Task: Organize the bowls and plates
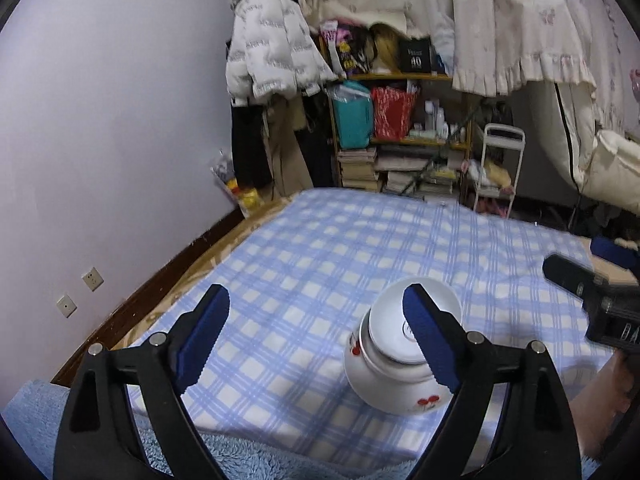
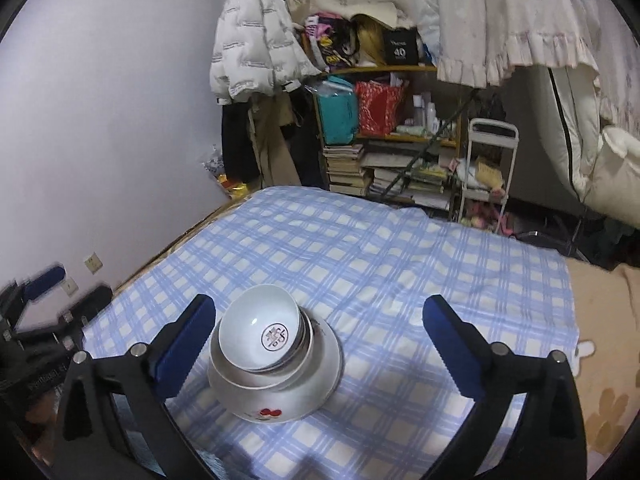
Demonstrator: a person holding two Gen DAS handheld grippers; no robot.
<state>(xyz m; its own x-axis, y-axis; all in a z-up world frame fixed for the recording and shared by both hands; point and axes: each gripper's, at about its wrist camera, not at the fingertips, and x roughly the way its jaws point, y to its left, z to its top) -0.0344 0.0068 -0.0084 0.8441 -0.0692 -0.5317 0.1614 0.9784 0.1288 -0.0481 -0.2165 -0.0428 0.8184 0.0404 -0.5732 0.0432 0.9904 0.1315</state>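
Observation:
A stack of white bowls (image 2: 268,364) stands on the blue checked cloth (image 2: 380,280). The top bowl (image 2: 260,332) has a round dark mark inside; the bottom bowl (image 2: 276,400) carries a red cherry print. In the left wrist view the stack (image 1: 396,352) sits partly behind the right finger. My left gripper (image 1: 316,332) is open and empty, with the stack at its right side. My right gripper (image 2: 320,340) is open and empty, with the stack just inside its left finger (image 2: 188,344). The left gripper also shows at the left edge of the right wrist view (image 2: 40,320).
The cloth covers a bed beside a lilac wall (image 1: 100,140). A cluttered shelf (image 1: 400,136), hanging coats (image 1: 272,48) and a white cart (image 1: 496,168) stand beyond the bed's far end. A fluffy blue blanket (image 1: 248,456) lies at the near edge.

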